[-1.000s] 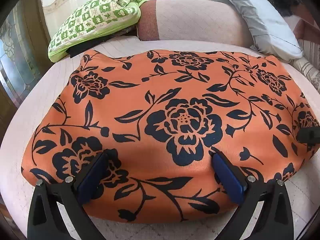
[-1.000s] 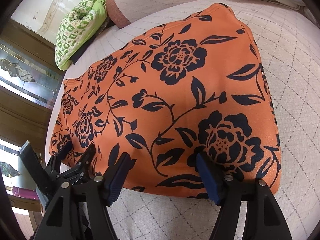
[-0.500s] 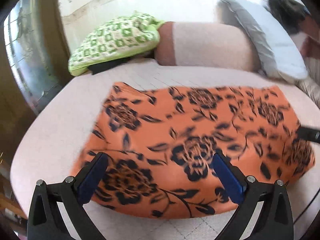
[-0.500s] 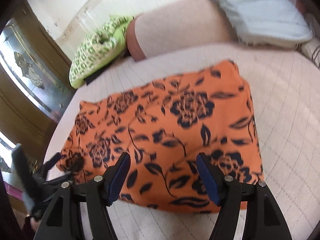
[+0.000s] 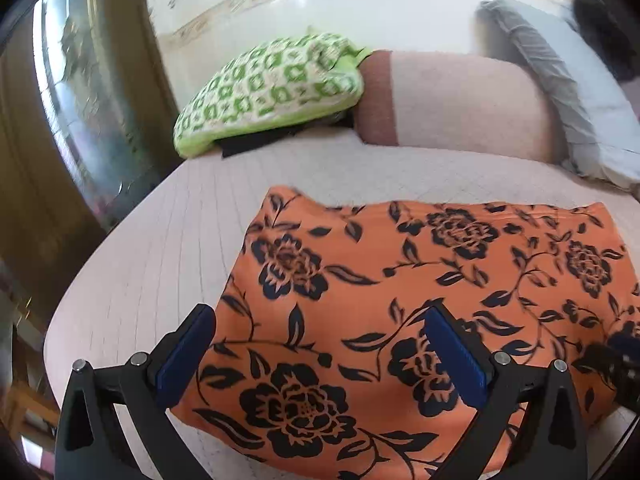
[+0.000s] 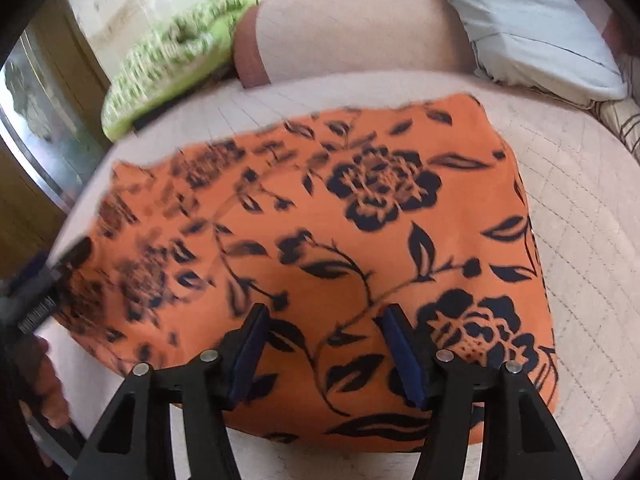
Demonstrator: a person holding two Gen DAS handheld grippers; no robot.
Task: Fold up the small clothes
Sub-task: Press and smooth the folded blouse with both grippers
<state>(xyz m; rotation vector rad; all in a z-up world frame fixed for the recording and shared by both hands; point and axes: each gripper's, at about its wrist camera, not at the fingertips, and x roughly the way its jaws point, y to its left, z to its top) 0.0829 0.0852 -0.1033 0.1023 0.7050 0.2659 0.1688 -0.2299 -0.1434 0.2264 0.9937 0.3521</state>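
Two claws released, empty: left claw [image 5: 318,354], right claw [image 6: 322,350] above near edge of orange black-floral garment [image 5: 420,300], flat on quilted pink bed [image 5: 160,248]. Step, apparently: pre-grasp. Next: lower, pinch near hem, fold.

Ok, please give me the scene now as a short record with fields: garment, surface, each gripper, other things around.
garment: orange floral cloth, lying flat, already folded to a compact rectangle
surface: pale quilted bed cover
left gripper: open, over the near left part of the cloth, holding nothing
right gripper: open, narrower gap, over the near edge of the cloth, holding nothing
behind the cloth: green patterned pillow, pink bolster, grey pillow
sharpness: right wrist view blurred on its left side
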